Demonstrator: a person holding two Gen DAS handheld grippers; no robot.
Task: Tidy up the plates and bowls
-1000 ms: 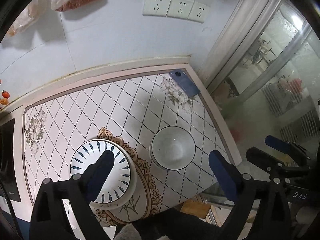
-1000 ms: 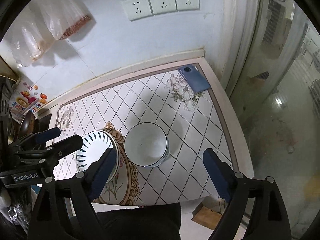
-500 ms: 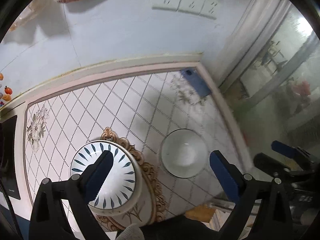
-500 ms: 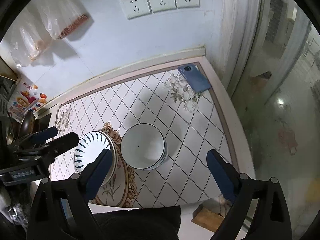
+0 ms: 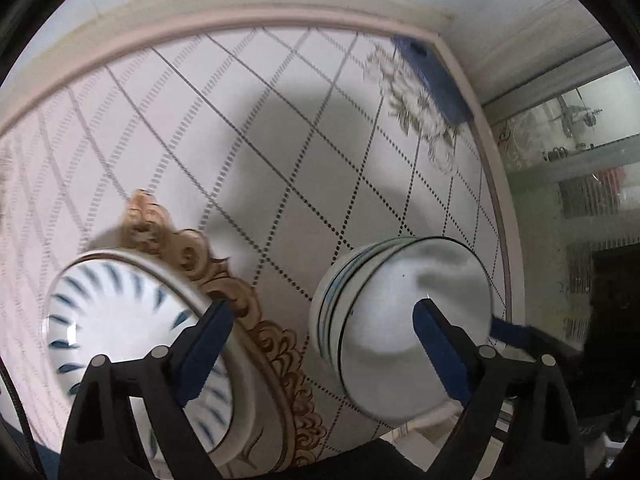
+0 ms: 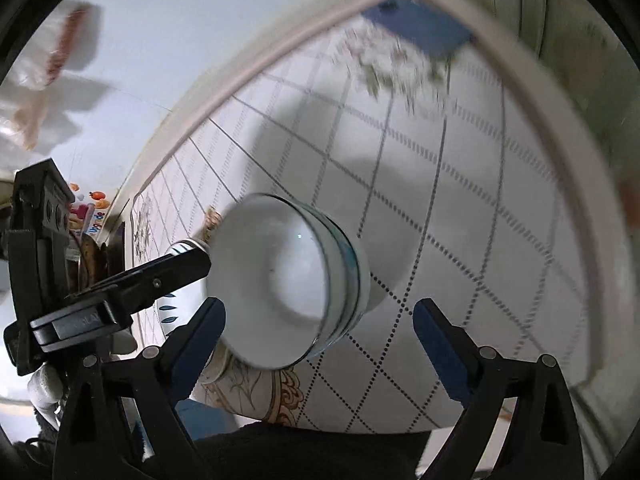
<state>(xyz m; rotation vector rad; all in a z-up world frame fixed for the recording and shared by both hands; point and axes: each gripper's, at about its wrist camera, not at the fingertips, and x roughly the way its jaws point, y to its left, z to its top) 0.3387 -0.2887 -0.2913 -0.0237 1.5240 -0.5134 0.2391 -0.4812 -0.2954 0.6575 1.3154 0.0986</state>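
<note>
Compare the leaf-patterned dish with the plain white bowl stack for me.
The shallow white dish with blue leaf strokes has a patterned inside; the stack of white bowls with thin dark rims is plain inside. The dish is wide and low; the stack stands taller, several nested. Both rest on the table, ungripped.

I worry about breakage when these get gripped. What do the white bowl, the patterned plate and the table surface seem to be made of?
White bowl: likely glazed ceramic; glossy, with a bright glint and thin dark rim lines.
Patterned plate: probably glazed ceramic too; shiny white with blue leaf strokes.
Table surface: smooth with a printed diamond grid; whether it is tile, glass or a laminate cannot be told.
</note>
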